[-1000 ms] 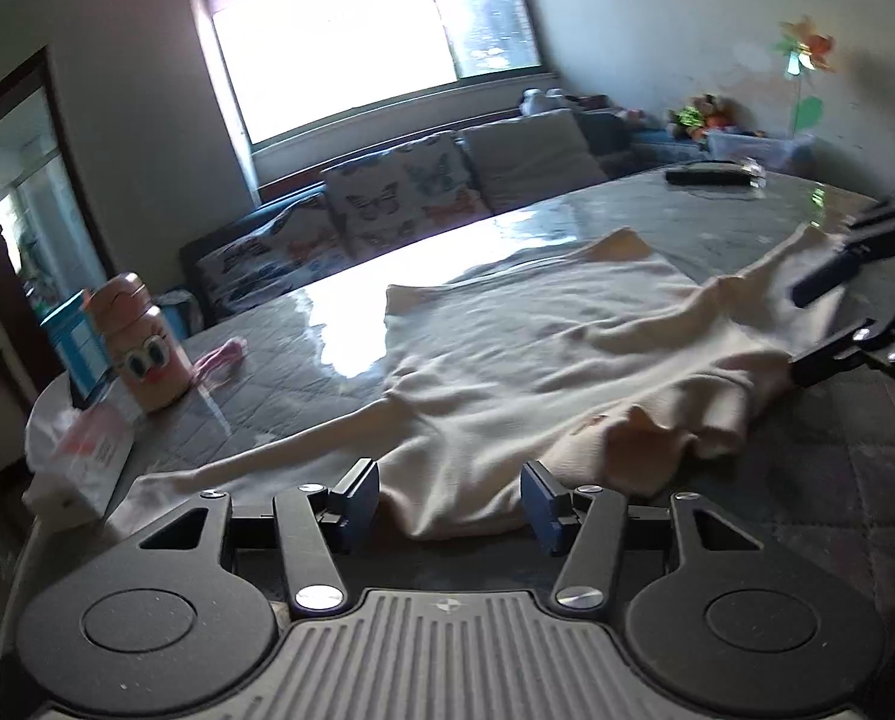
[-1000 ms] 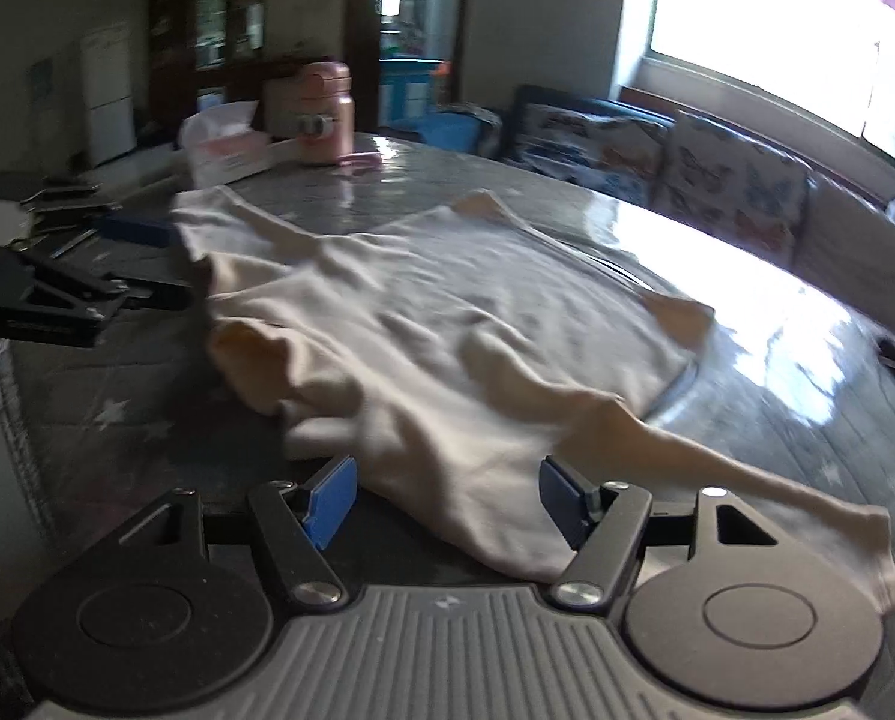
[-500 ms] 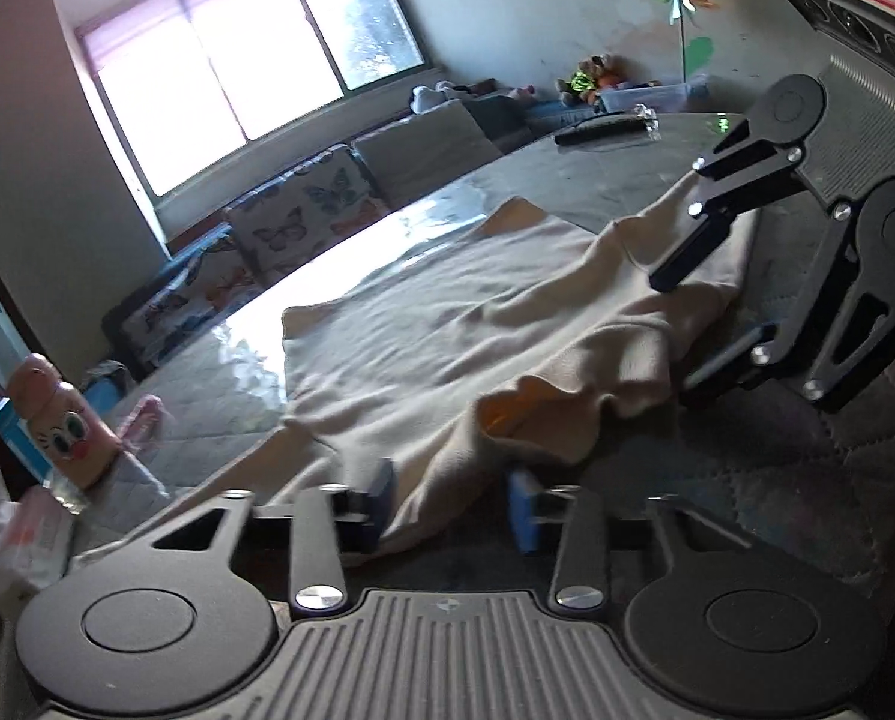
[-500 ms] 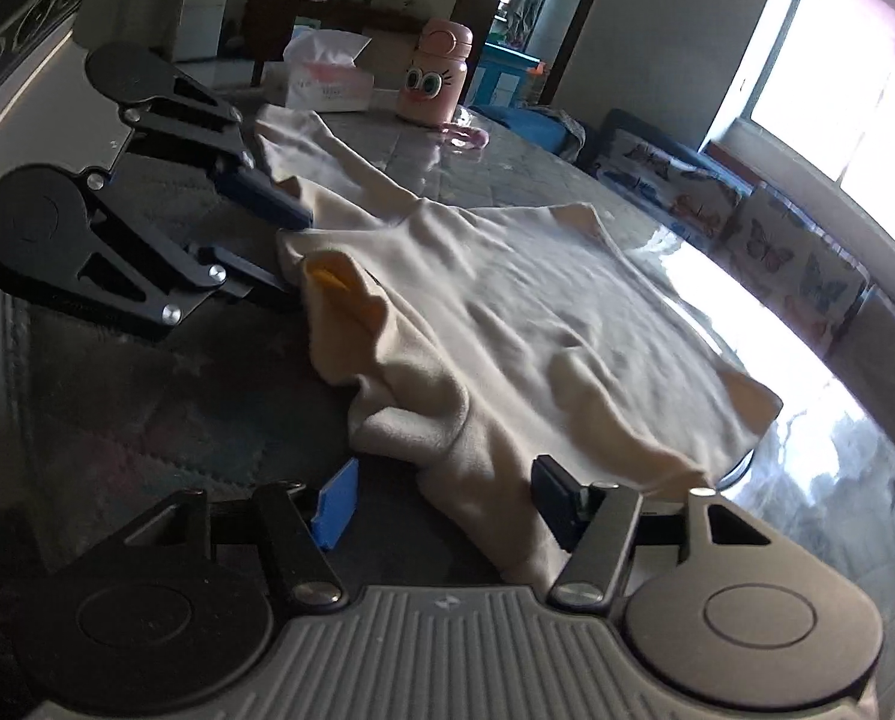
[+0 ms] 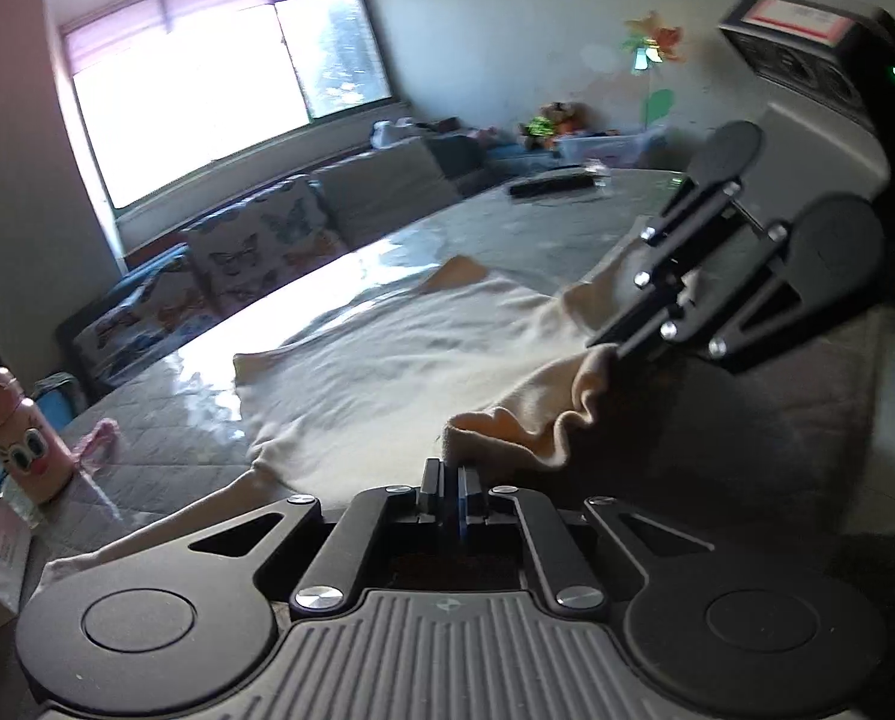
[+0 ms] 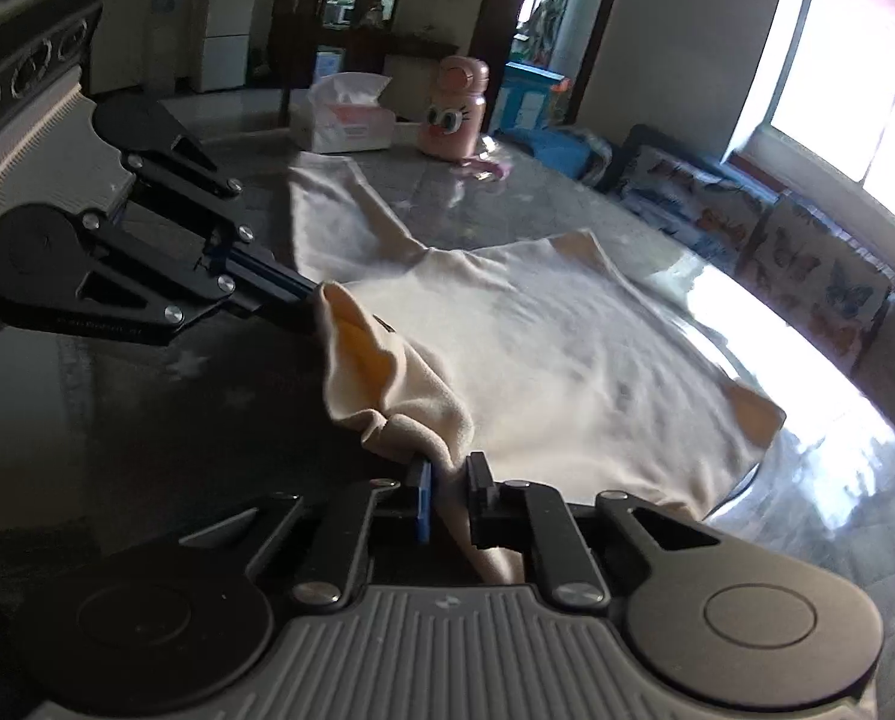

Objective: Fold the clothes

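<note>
Right gripper (image 6: 447,495), bottom centre of its view, was closing, cream fabric bunched between the jaws and pads pressing it. Left gripper (image 5: 451,495), bottom centre of its own view, had jaws together on the hem edge; only a thin sliver showed there, so the bite looked shallow. Both held the near hem of the cream garment (image 6: 567,348), which ran away from the jaws toward upper right, long axis pointing at the far collar end. One sleeve (image 6: 339,222) trailed toward upper left. Table (image 6: 117,420) underneath. Likely next: carry hem forward over the body.
</note>
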